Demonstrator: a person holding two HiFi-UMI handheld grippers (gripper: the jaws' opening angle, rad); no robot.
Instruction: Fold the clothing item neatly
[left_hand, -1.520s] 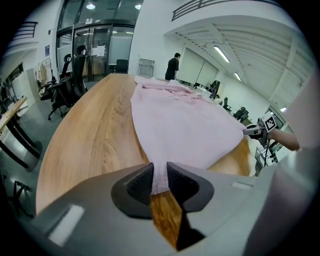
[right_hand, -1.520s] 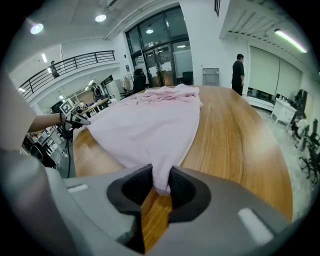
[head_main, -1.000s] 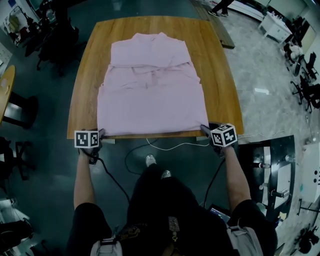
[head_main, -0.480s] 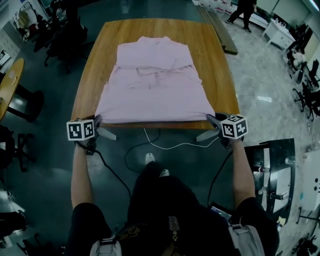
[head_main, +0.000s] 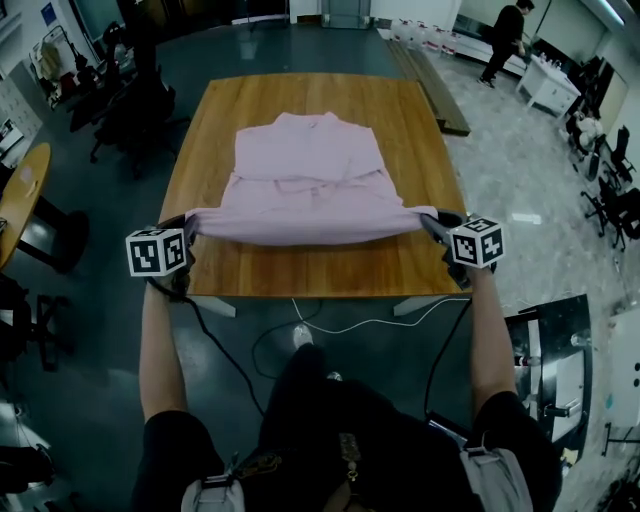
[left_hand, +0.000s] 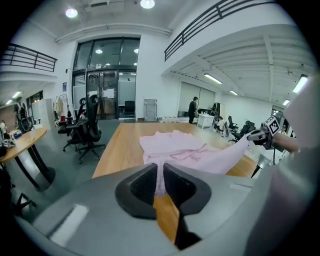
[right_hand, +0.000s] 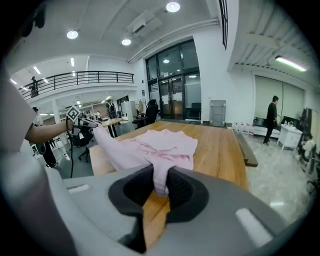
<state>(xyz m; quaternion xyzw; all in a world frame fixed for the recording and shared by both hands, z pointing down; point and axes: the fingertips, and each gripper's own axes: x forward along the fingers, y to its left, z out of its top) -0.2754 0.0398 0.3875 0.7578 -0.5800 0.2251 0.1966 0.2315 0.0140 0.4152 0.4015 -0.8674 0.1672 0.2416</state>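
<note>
The pink garment (head_main: 305, 165) lies along the middle of the desk (head_main: 300, 272), collar toward the far edge, but its hem no longer rests at the near edge as it did a second ago. Both lower corners are now up in the air and drawn taut into a straight band between the two grippers, leaving the near strip of wood bare. The left gripper (head_main: 190, 224) has its jaws nearly together on a thin pinch of the hem's left corner. The right gripper (head_main: 430, 221) is clamped on a thicker bunch of the right corner. Both pairs of jaws have just been closing, with the fabric between them. The upper half of the garment still lies flat on the desk. The bottom-to-top fold therefore looks to be under way: the hem needs carrying over toward the collar and laying down evenly.
</note>
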